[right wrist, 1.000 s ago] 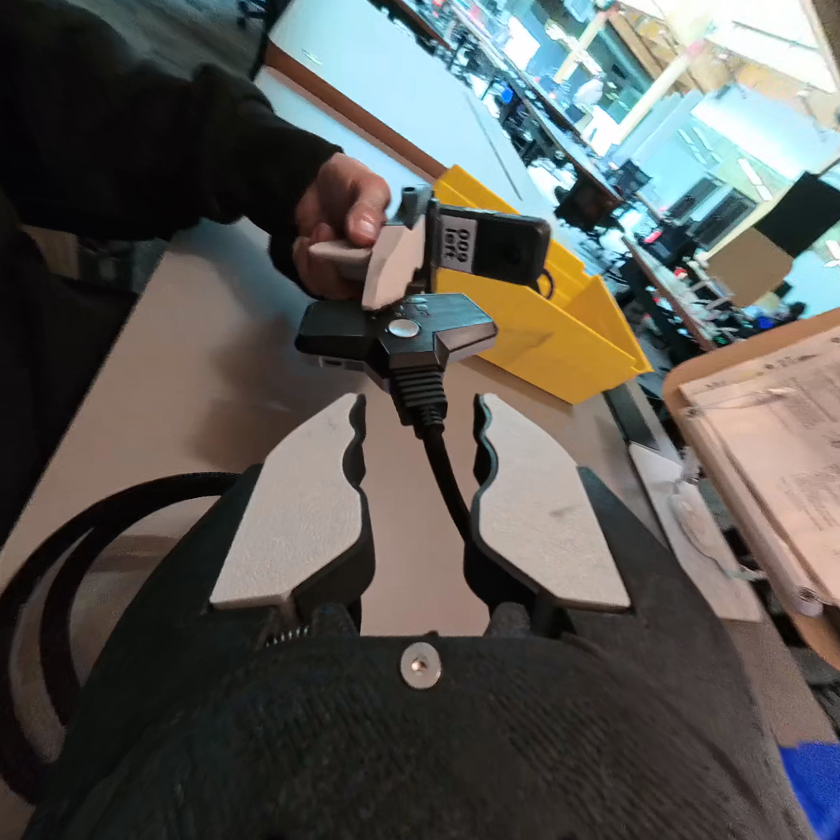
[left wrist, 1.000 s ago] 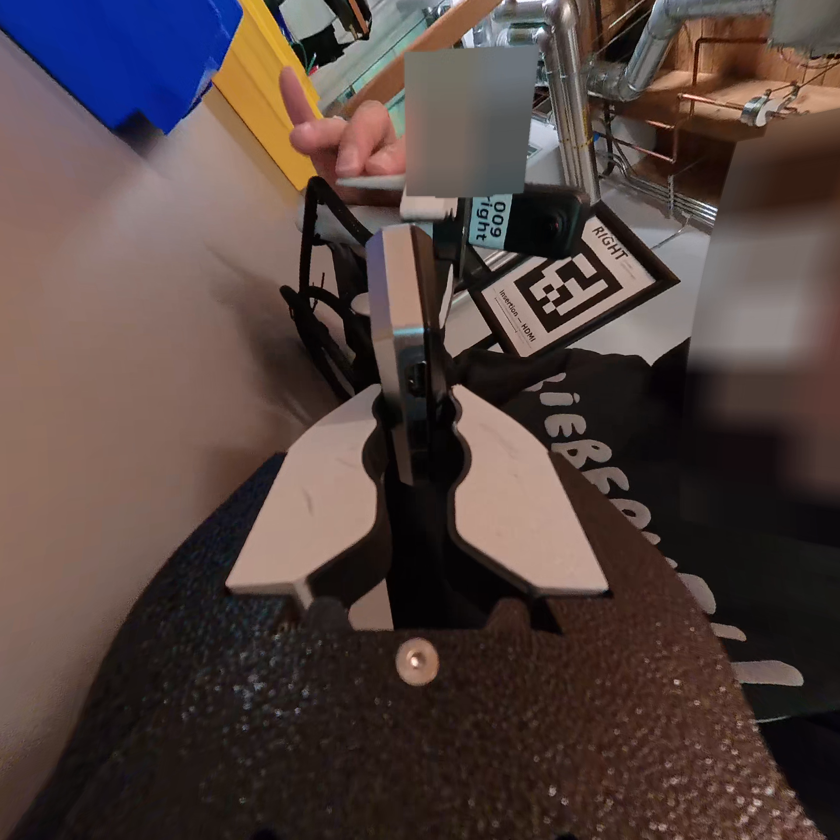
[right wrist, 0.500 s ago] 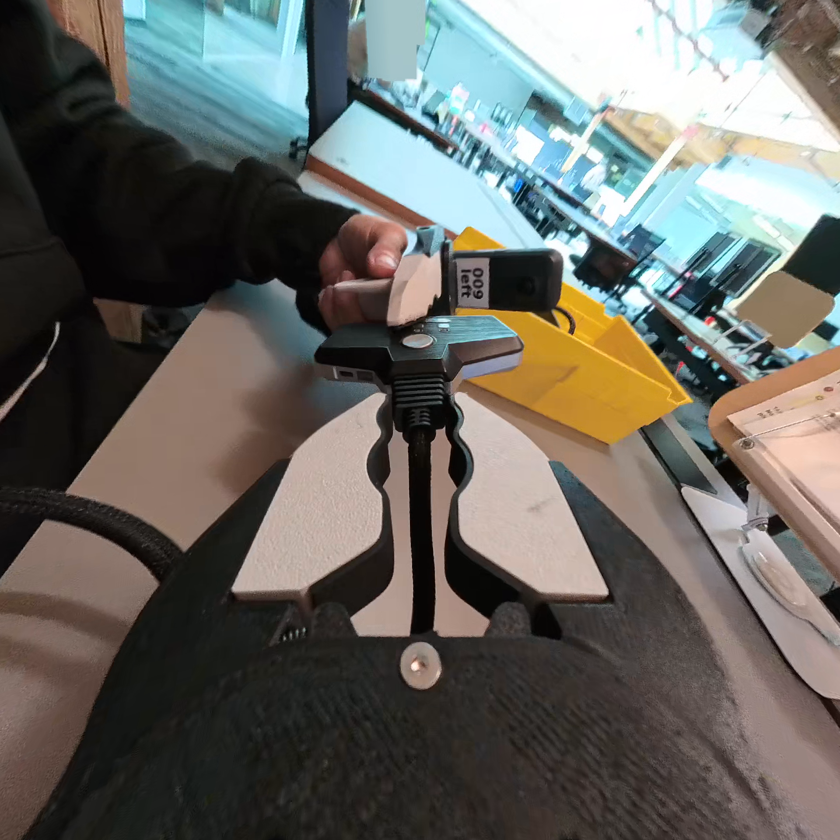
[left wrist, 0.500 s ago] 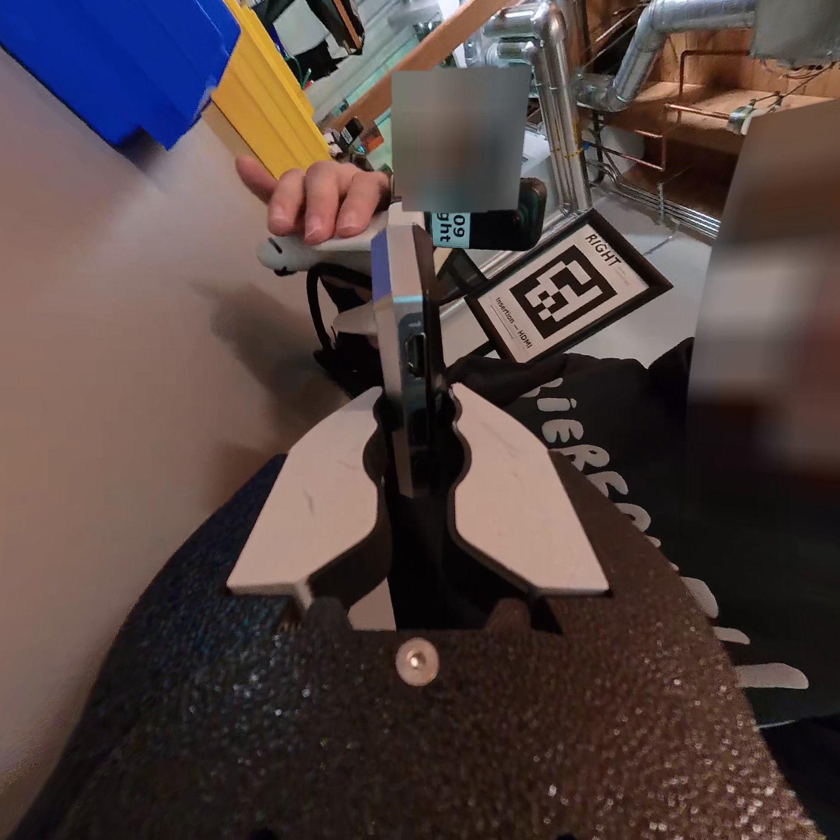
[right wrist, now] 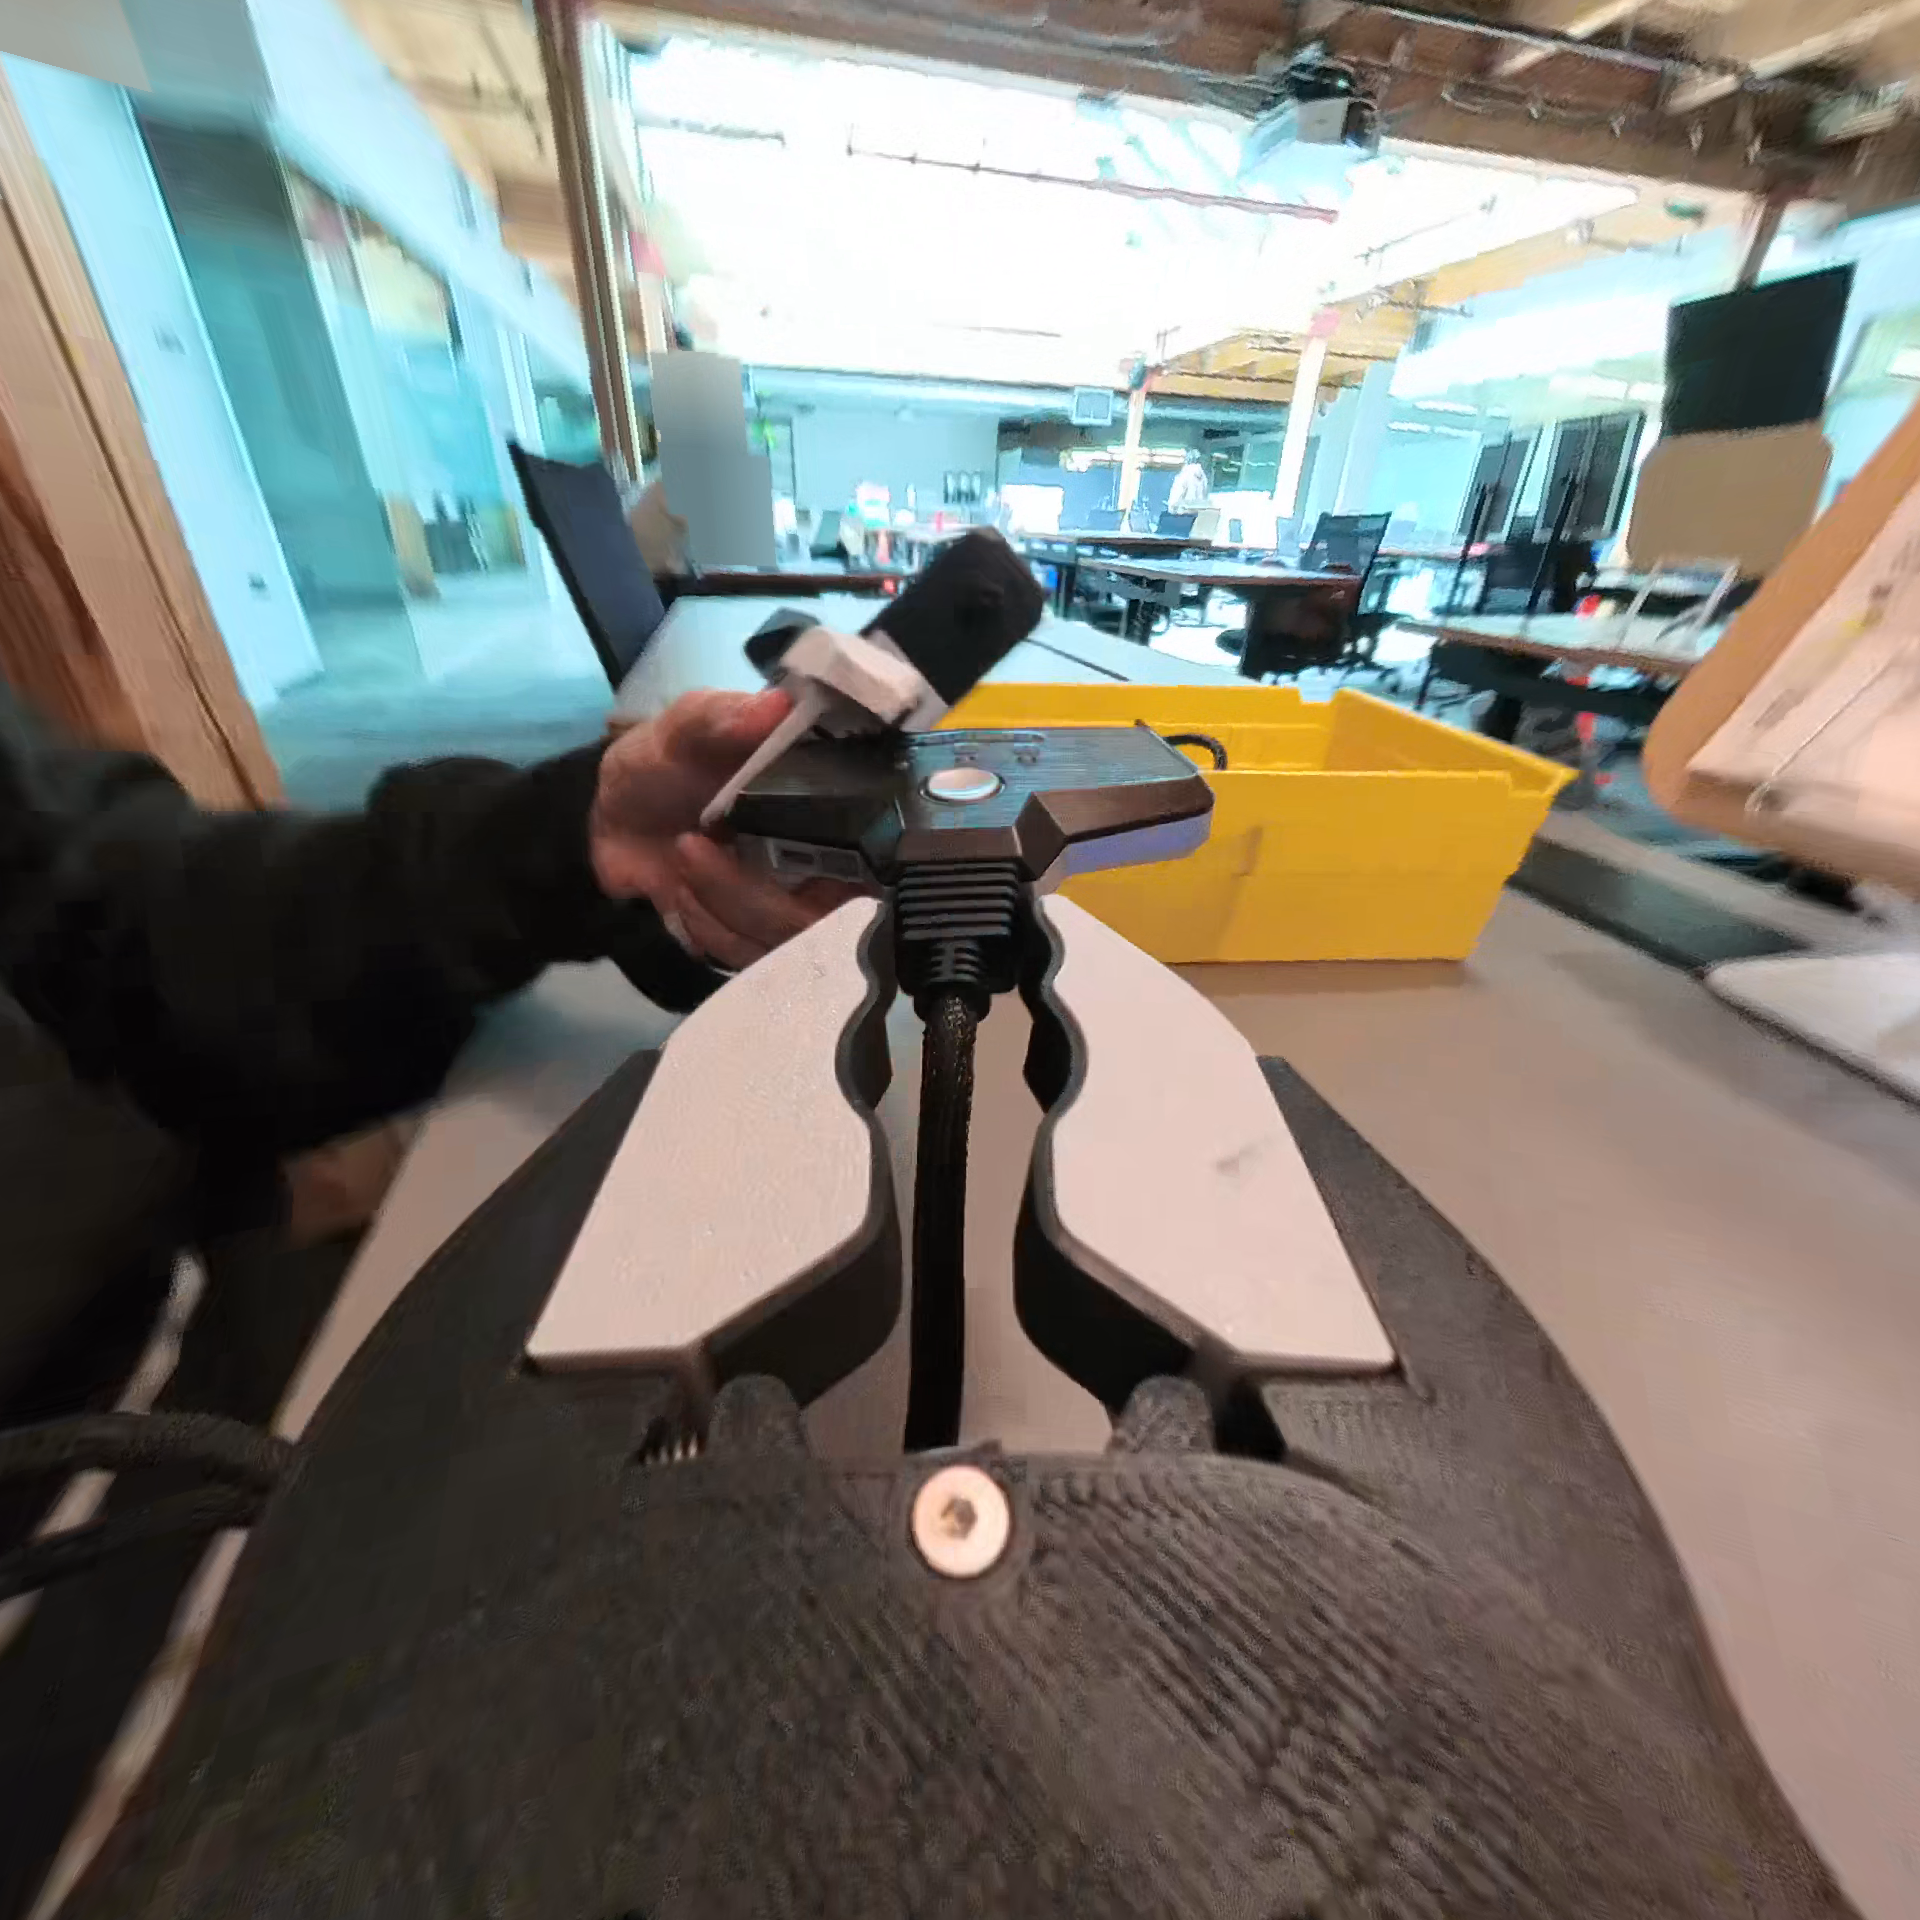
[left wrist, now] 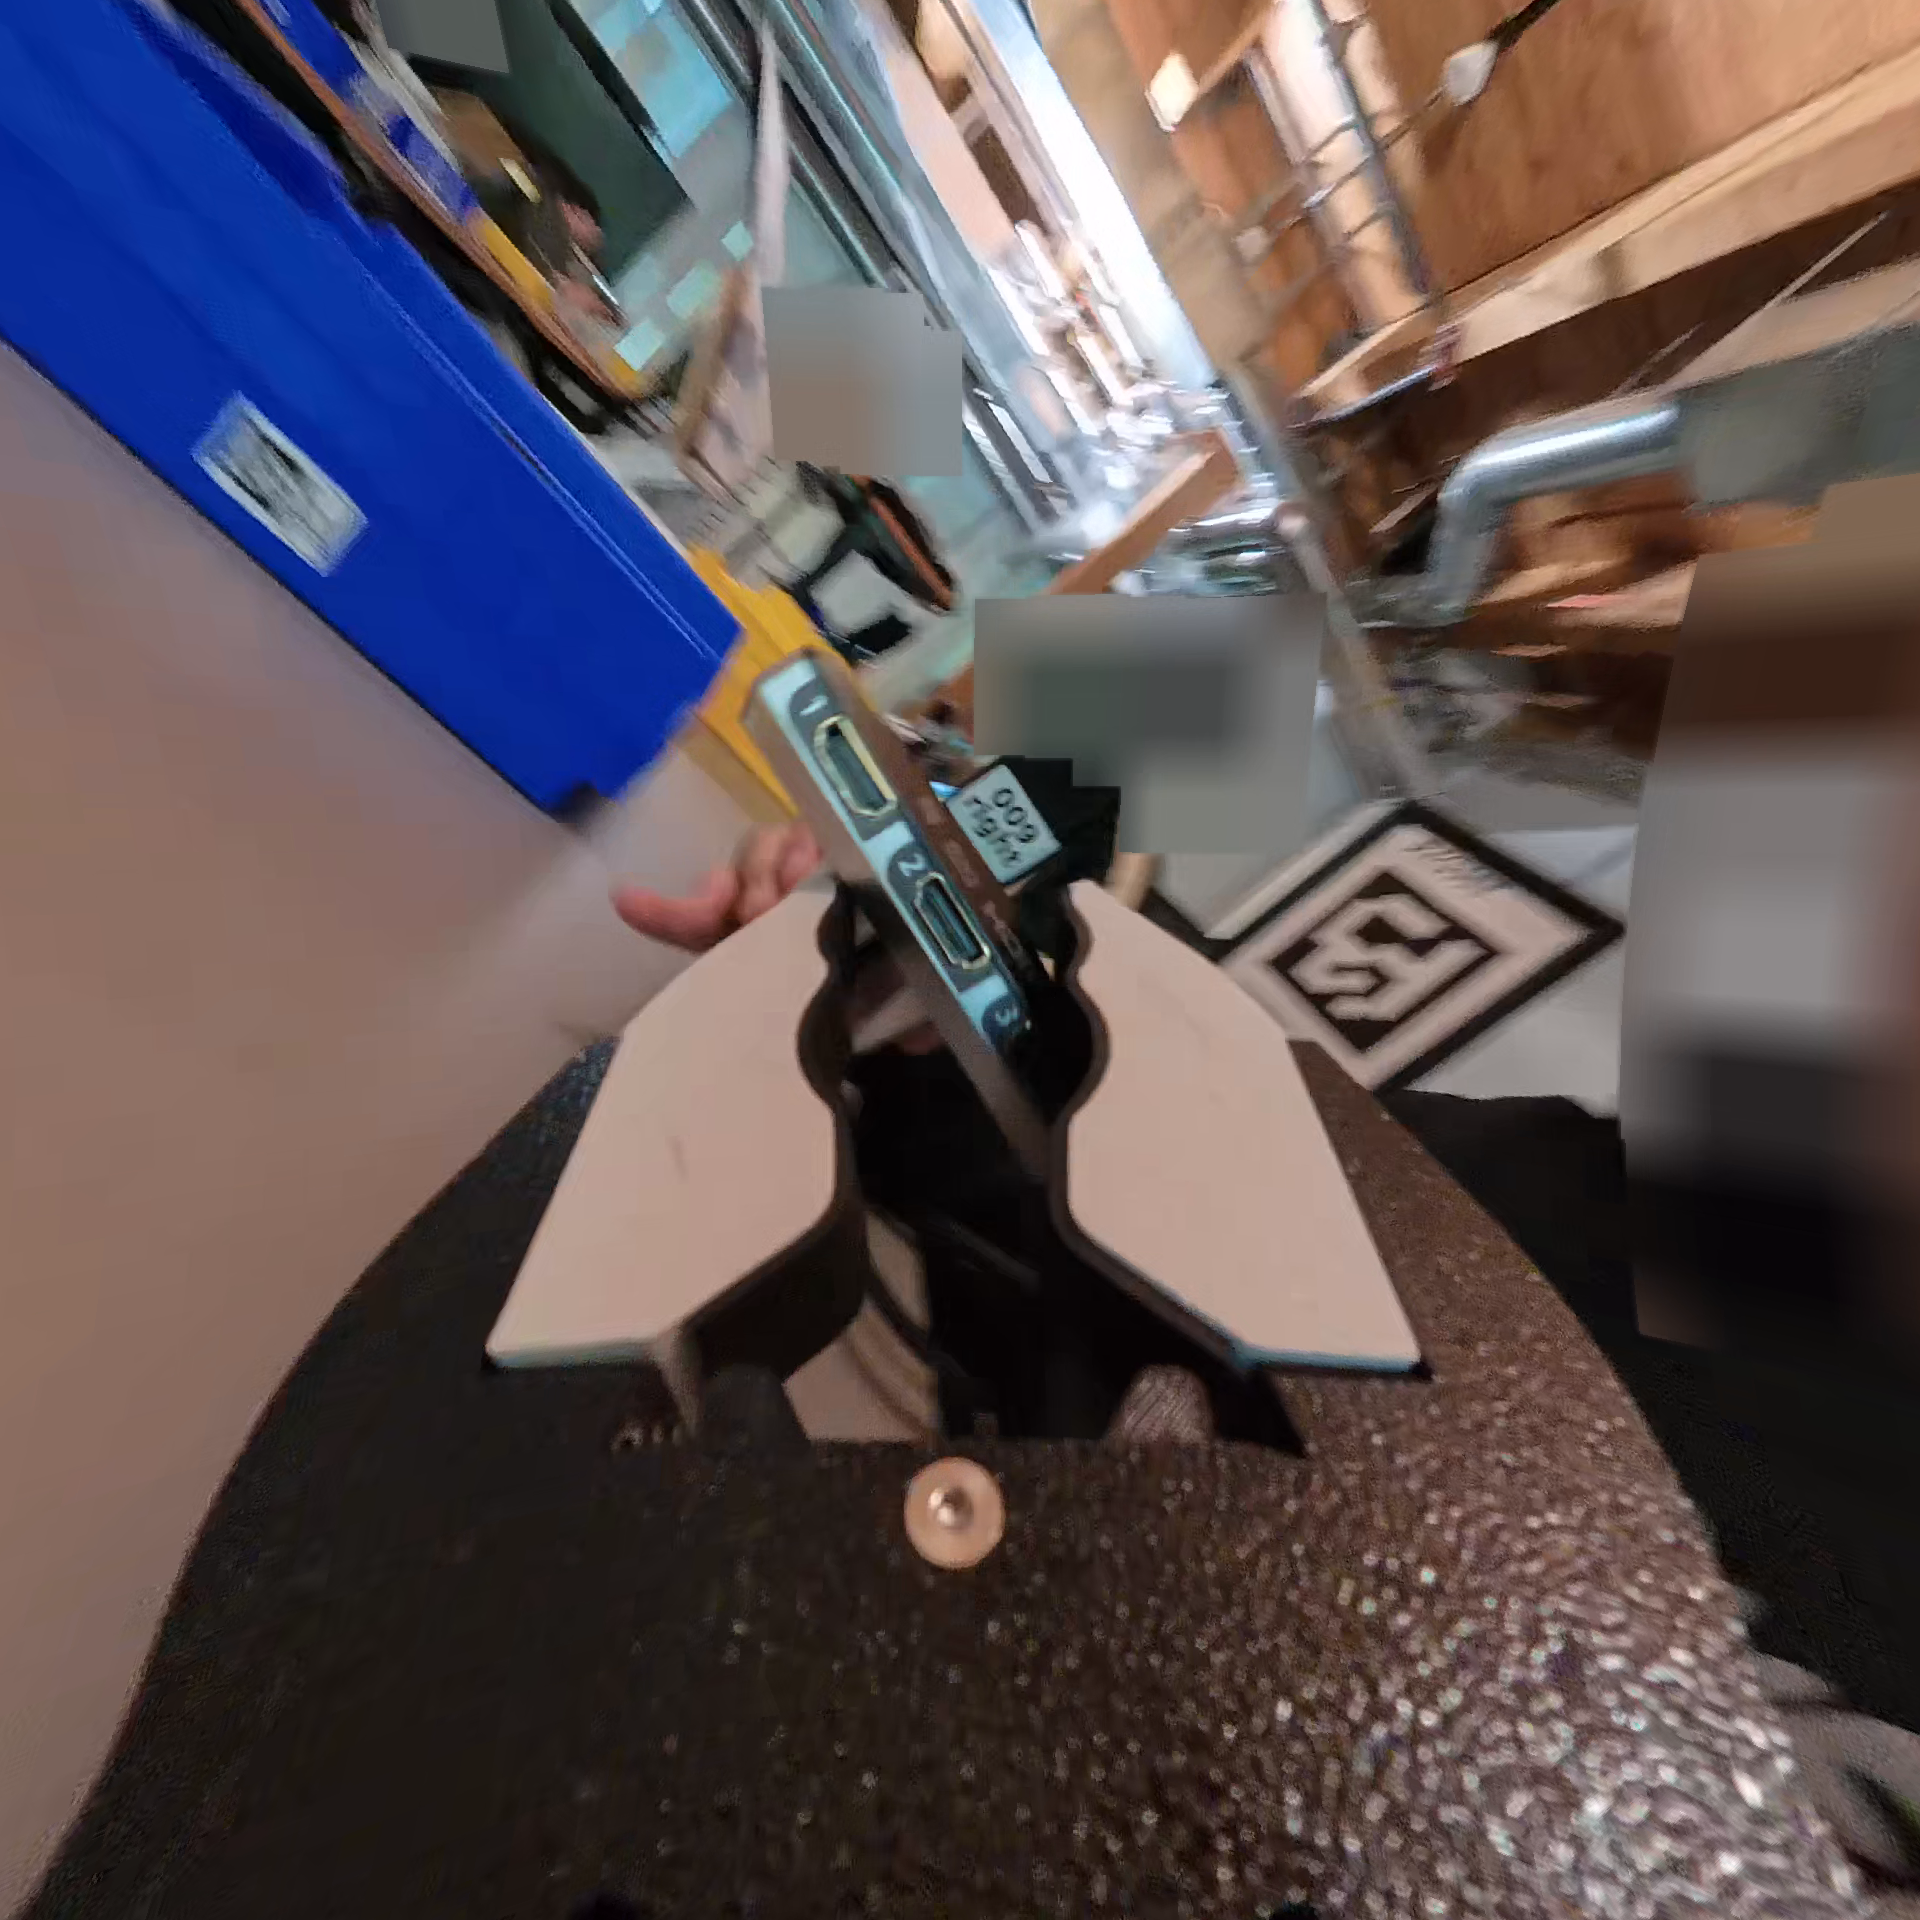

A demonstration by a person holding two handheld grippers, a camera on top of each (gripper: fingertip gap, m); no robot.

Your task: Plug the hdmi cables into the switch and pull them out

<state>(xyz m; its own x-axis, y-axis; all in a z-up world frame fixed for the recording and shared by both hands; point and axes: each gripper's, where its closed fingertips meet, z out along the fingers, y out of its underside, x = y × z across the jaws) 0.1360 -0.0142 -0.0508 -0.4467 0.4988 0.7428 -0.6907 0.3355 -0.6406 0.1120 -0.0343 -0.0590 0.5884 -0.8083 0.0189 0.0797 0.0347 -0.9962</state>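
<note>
Above the table (right wrist: 1558, 1091), left gripper (left wrist: 951, 997) jaws holding numbered-port switch (left wrist: 883, 831), right gripper (right wrist: 961, 935) jaws clamping its cable (right wrist: 940, 1143).

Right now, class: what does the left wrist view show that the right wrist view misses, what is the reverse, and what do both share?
Left wrist view only: the blue bin and the switch's row of empty ports. Right wrist view only: the cable between the right claw fingers and the switch's round button. Both: the switch and a yellow bin.
</note>
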